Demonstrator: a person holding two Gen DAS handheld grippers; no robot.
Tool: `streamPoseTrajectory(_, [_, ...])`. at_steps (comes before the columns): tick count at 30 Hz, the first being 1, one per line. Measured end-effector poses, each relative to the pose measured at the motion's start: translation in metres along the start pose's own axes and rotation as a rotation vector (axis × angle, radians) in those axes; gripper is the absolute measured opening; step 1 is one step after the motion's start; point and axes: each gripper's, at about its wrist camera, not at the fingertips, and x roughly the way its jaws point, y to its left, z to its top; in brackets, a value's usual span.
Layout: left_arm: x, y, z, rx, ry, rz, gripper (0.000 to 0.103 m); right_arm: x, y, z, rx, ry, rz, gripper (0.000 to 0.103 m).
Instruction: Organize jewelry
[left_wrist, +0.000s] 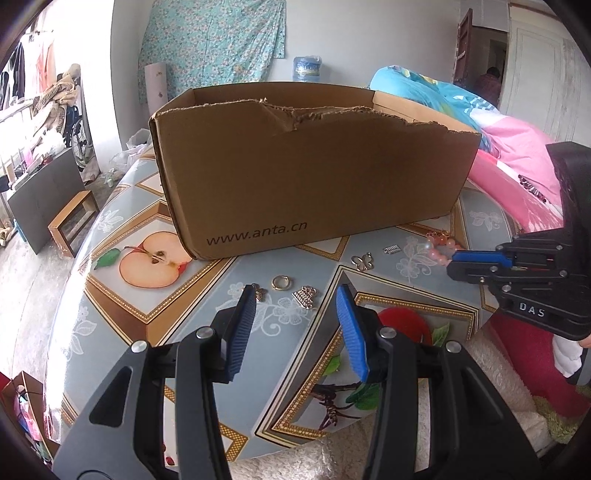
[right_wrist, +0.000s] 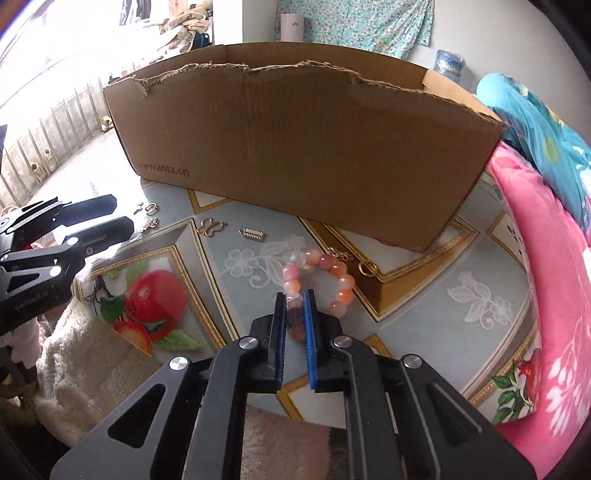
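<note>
While my right fingers (right_wrist: 294, 299) pinch the pink bead bracelet (right_wrist: 320, 282) at centre frame, my left fingers (left_wrist: 295, 295) hang open, empty. Small charms (left_wrist: 303, 295) lie on the tabletop (left_wrist: 369, 258) below the cardboard box (left_wrist: 314, 166).

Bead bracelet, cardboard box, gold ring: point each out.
bead bracelet (right_wrist: 341, 279), right wrist view, on a pink bead of its far side.
cardboard box (left_wrist: 314, 177), left wrist view, on its front wall.
gold ring (left_wrist: 281, 283), left wrist view, on its band.

A flowered cloth (left_wrist: 214, 40) hangs on the far wall, with a blue water jug (left_wrist: 307, 68) standing below it. Pink and turquoise bedding (right_wrist: 546, 206) is heaped at the right edge of the worktop (left_wrist: 122, 295). A small wooden stool (left_wrist: 72, 221) stands on the floor to the left.
</note>
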Motion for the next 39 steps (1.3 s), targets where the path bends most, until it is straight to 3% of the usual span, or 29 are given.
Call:
streamPoseTrajectory(10, [0.004, 0.0, 0.002, 0.002, 0.012, 0.005, 0.043, -0.008, -0.051, -0.007, 0.141, 0.003, -0.143, 0.01])
streamPoseTrajectory(22, [0.005, -0.009, 0.001, 0.055, 0.028, 0.016, 0.043, 0.013, -0.079, 0.014, 0.215, -0.057, -0.175, 0.011])
streamPoseTrajectory(25, [0.007, -0.011, 0.002, 0.078, 0.027, 0.014, 0.043, 0.001, -0.078, 0.011, 0.223, -0.085, -0.157, 0.021])
streamPoseTrajectory(36, [0.029, -0.013, 0.009, 0.107, 0.082, -0.002, 0.019, -0.019, -0.071, 0.011, 0.259, -0.132, -0.083, 0.023])
streamPoseTrajectory(39, [0.03, -0.015, 0.009, 0.121, 0.084, -0.008, 0.007, -0.018, -0.066, 0.014, 0.261, -0.14, -0.047, 0.023])
